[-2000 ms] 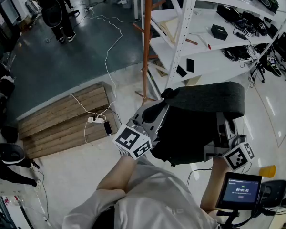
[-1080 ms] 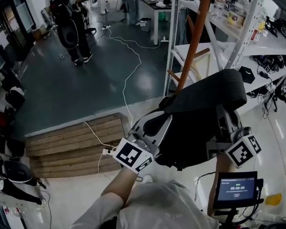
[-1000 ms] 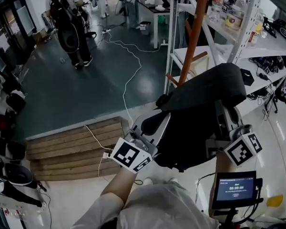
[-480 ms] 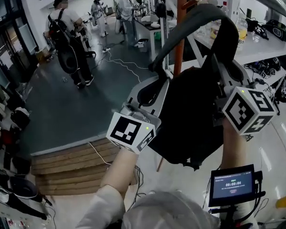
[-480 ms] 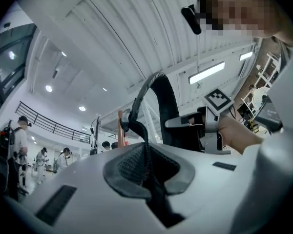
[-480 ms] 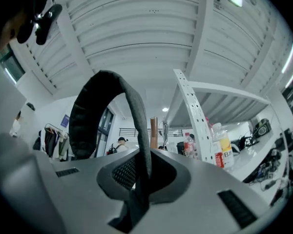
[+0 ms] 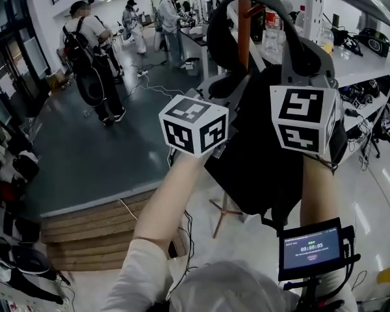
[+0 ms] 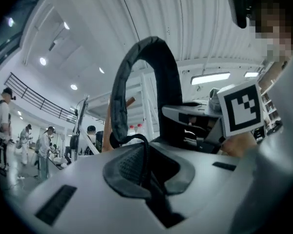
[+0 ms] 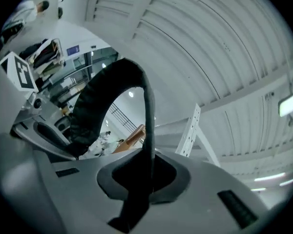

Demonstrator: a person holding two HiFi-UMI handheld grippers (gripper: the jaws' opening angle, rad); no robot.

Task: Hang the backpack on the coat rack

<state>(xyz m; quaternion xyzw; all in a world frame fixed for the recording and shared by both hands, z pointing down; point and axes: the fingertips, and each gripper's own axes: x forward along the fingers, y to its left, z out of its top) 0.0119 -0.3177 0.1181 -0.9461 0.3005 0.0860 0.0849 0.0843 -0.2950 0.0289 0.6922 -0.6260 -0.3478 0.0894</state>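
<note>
Backpack [image 7: 263,151]: black, soft woven fabric; hangs slack at centre right of the head view, below both grippers.

Carry loop [image 7: 214,28]: padded grey-black strap; arches stiffly at top centre, framing the orange pole.

Left gripper [image 8: 147,168]: fingers closed on one thin, cord-like end of the loop; ribbed dark pads, smooth grey plastic shell.

Right gripper [image 9: 145,175]: fingers pinched on the other end, flat webbing seen edge-on.

Coat rack [image 7: 245,13]: round orange-brown wooden pole at top centre, splayed feet at lower centre.

Peg [image 9: 133,136]: angled bare wood at centre of the right gripper view; seems to lie just behind the loop, depth unsure under fisheye.

Step in hand, by judgement: threading the loop over a peg. Hold both ends spread to open the arch; carry it above the peg tip, move in, then lower to seat the webbing at the peg root before loosening either grip.
</note>
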